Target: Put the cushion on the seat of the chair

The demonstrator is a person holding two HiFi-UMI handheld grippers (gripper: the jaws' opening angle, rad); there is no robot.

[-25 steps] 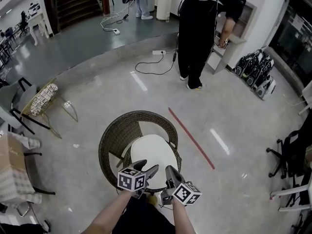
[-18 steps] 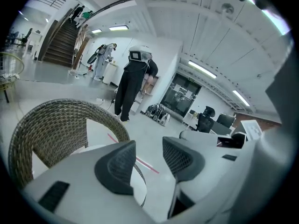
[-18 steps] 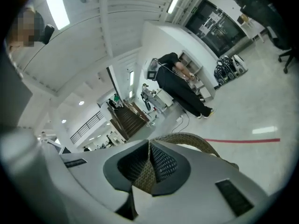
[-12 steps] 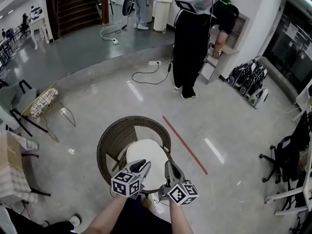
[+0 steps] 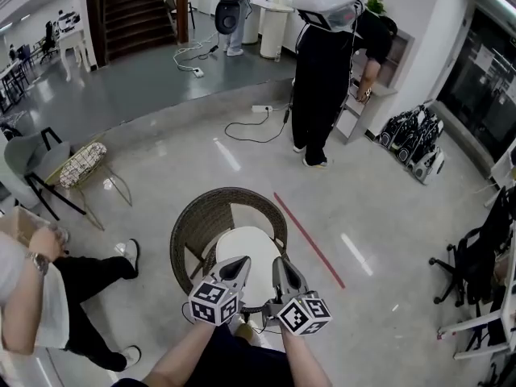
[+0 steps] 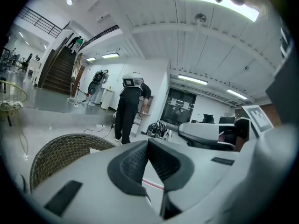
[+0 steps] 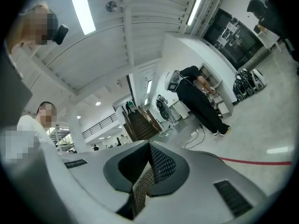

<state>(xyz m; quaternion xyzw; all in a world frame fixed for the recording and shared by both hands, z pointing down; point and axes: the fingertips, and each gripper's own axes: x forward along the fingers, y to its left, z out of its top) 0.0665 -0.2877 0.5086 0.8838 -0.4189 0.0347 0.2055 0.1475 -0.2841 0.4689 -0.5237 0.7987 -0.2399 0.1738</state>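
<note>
Item: cushion (image 5: 248,247), white, rounded, lying flat on the seat of the wicker chair (image 5: 200,220) at lower centre of the head view, its far edge tucked against the curved back. Status: placement looks done, with nothing visibly left except perhaps a check that the cushion sits square. Left claw (image 6: 148,141): the jaws have just been closing and now stand pressed together with nothing between them; only floor shows through the wedge below the tips. Right claw (image 7: 149,145): tips likewise pressed together and pinching nothing, with wicker visible through the gap beneath. Both claws hang side by side at the near rim of the chair, apart from the cushion. Surroundings: a red line (image 5: 310,242) on the polished floor (image 5: 161,143), just right of the chair. A person in black (image 5: 322,79) stands at upper centre, well apart. A second person (image 5: 36,297) is at lower left, one shoe (image 5: 129,252) near the chair's left side. A wire chair (image 5: 81,166) carrying a patterned pad stands at left. A cable (image 5: 250,123) trails across the floor at upper centre. Bags (image 5: 415,139) sit at upper right, a black office chair (image 5: 476,260) at the right edge, and stairs (image 5: 129,6) at upper left. Obstructions: none between the claws and the chair, though the second person's leg is the closest thing to it.
</note>
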